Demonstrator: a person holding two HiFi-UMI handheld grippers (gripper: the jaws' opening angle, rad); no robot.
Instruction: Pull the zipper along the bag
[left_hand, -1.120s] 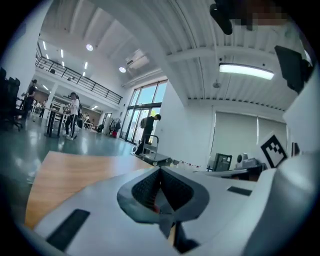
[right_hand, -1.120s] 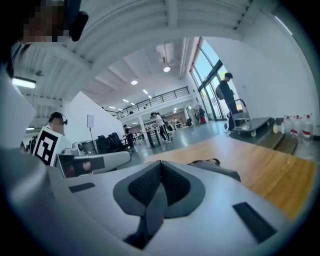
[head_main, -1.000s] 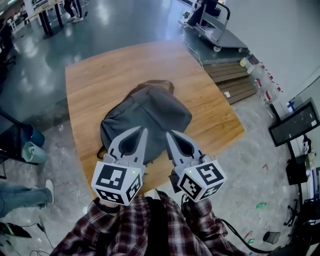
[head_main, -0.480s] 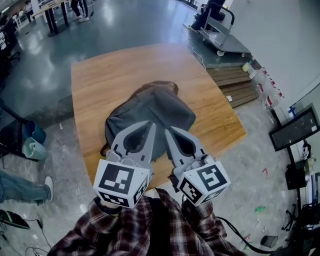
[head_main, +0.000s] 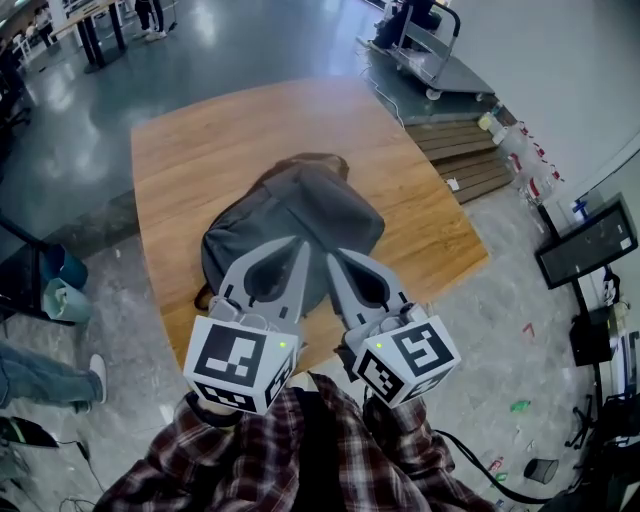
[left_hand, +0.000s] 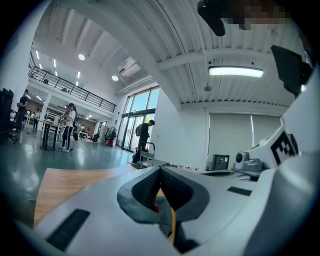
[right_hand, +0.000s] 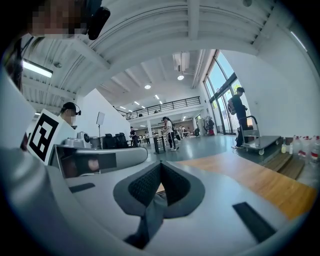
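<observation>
Bag: a grey backpack (head_main: 300, 215) lies flat on the middle of the table, its brown top end (head_main: 322, 161) pointing away from the person.
Zipper: too small to make out in the head view; neither gripper view shows it.
Left gripper (head_main: 298, 243): held over the near end of the bag. In the left gripper view (left_hand: 160, 169) the jaws are pressed together at their tips, with nothing seen clamped between the pads. Through the slot below them shows a sliver of yellow wood, grey and a small red spot.
Right gripper (head_main: 332, 256): just beside the left one, also over the near end of the bag. In the right gripper view (right_hand: 160, 164) the jaws are closed tip to tip with nothing between the pads. Grey shows through the slot beneath.
Contact with the bag: cannot tell from any view whether either gripper touches the fabric.
Table (head_main: 200, 140): light wood, bare around the bag.
Person: plaid sleeves (head_main: 300, 460) at the bottom of the head view, behind the marker cubes.
Floor: glossy grey-green; a flat cart (head_main: 430, 62) and stacked wooden boards (head_main: 465, 160) stand beyond the table's right side.
Monitor (head_main: 588, 245): on a stand at the far right.
Bystander: a jeans leg and shoe (head_main: 45, 385) at the left edge.
</observation>
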